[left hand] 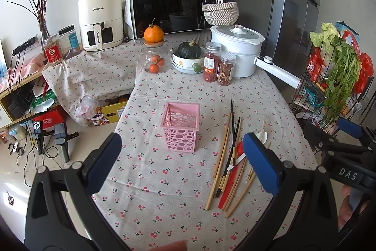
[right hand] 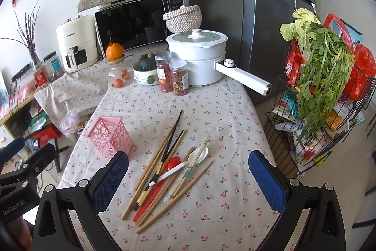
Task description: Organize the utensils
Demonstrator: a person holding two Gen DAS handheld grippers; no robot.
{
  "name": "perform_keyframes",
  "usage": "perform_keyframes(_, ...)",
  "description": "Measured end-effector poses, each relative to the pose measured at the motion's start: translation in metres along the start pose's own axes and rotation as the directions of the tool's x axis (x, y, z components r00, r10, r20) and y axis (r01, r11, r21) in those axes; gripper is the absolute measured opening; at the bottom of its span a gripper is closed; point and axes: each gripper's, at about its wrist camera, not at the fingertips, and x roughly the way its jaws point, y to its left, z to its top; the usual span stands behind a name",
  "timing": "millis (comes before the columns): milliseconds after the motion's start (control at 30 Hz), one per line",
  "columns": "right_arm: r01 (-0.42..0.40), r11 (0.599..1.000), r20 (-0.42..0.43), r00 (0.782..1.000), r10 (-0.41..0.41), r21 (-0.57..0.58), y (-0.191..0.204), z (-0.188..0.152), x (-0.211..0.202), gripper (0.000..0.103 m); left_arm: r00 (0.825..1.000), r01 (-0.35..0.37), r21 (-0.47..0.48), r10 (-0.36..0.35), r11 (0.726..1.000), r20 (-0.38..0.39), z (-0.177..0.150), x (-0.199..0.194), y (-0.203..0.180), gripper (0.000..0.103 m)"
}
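Observation:
A pink perforated utensil holder [left hand: 180, 126] stands upright and empty on the cherry-print tablecloth; it also shows in the right wrist view [right hand: 110, 136]. To its right lies a loose pile of wooden chopsticks [right hand: 162, 171], black chopsticks [right hand: 171, 138], a red spoon [right hand: 164, 178] and a white spoon [right hand: 188, 162]; the pile shows in the left wrist view too [left hand: 231, 161]. My left gripper [left hand: 182, 157] is open and empty, hovering just in front of the holder. My right gripper [right hand: 188, 177] is open and empty, above the pile.
At the table's back stand a white electric pot [right hand: 199, 58] with a long handle, two spice jars [right hand: 172, 77], a bowl with a squash [left hand: 189, 55], a glass jar with oranges [left hand: 155, 58], a microwave and an air fryer. A wire rack of greens [right hand: 324, 91] stands right of the table.

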Motion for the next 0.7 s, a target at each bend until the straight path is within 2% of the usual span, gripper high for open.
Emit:
perform_keyframes(400,-0.002,1.0,-0.006,1.0,0.002,0.003,-0.002,0.001,0.001,0.103,1.0,-0.001,-0.001,0.001,1.0,-0.008,-0.001,0.003,0.004,0.102)
perform_keyframes(700,-0.003,1.0,-0.073,0.997,0.004,0.02,-0.015,0.008,0.023,0.103,0.997,0.022,0.049,-0.019,0.999,-0.075,0.003,0.02,-0.002,0.102)
